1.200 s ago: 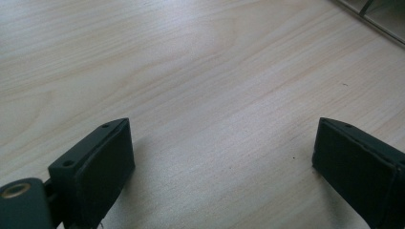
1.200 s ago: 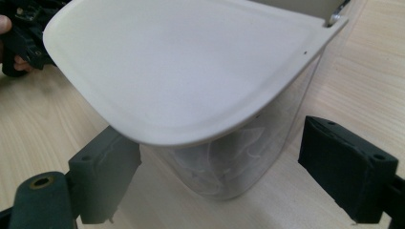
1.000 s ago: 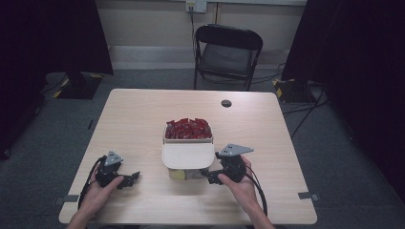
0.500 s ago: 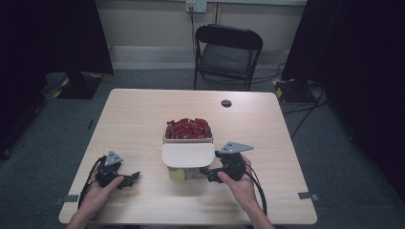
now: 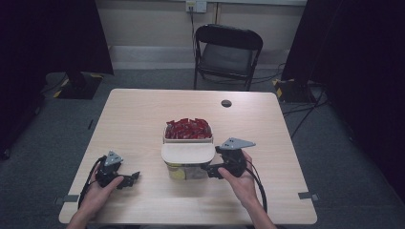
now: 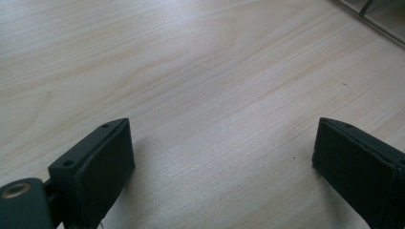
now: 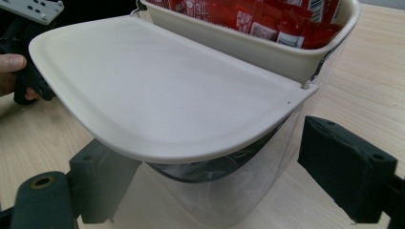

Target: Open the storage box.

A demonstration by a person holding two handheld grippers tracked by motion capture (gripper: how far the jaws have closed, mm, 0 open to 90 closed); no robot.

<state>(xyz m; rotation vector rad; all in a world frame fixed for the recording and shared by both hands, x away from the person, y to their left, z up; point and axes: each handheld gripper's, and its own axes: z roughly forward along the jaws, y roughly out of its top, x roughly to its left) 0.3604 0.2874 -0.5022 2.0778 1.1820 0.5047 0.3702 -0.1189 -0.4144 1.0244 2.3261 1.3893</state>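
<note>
Pale wood table (image 5: 143,124) at mid-room: the clear container (image 7: 229,191) with its cream flap lid (image 5: 187,152) sits at centre, red packets (image 5: 187,128) heaped behind. My right gripper (image 7: 210,186) straddles its clear wall, fingers (image 7: 346,167) wide, seemingly not pressing; closing off-centre could tip it. My left gripper (image 6: 224,162) rests open, empty, well apart.

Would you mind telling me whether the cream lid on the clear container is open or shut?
Shut. The cream lid lies flat across the clear container, its front rim overhanging the wall.
</note>
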